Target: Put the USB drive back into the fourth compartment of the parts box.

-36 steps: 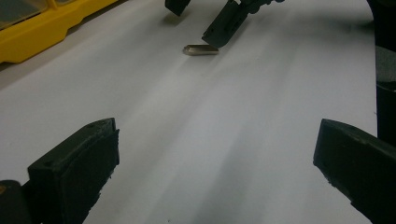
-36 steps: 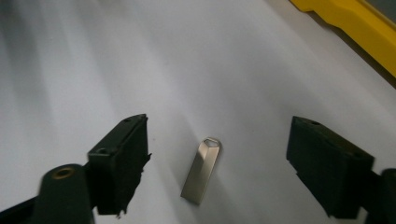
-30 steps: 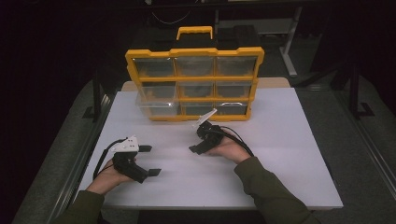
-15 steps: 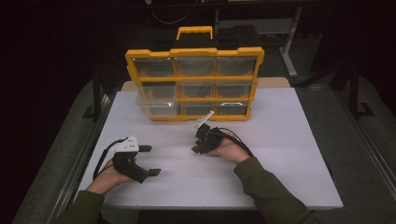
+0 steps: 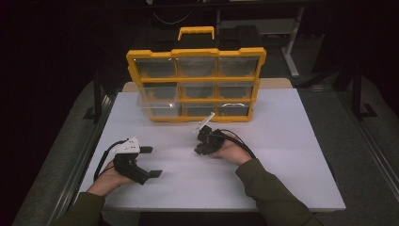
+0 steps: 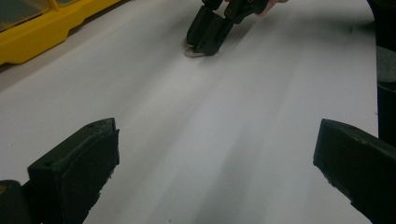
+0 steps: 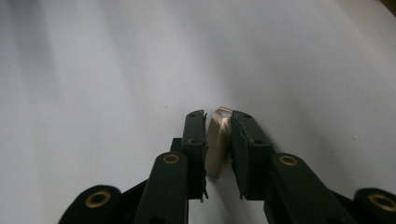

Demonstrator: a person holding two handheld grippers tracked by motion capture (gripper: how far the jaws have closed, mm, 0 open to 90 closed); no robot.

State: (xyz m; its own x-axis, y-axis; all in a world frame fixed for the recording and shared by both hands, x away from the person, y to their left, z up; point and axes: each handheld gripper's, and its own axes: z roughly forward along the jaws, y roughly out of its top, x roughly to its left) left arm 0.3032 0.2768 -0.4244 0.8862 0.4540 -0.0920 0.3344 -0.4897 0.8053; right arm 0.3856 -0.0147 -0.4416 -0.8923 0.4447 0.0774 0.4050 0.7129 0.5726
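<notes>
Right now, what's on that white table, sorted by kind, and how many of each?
Yellow drawer organizer: 1
Handheld grippers: 2, left gripper and right gripper
Small pale metal piece between the right gripper's jaws: 1
Total: 4

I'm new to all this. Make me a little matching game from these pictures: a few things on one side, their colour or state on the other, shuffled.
Things:
1. left gripper
2. right gripper
3. organizer case
4. table top

States:
A. yellow frame with clear compartments
B. jaws wide apart, nothing between them
C. plain white
D. jaws closed on a small pale metal piece

Pairs: 1-B, 2-D, 3-A, 4-C
</notes>
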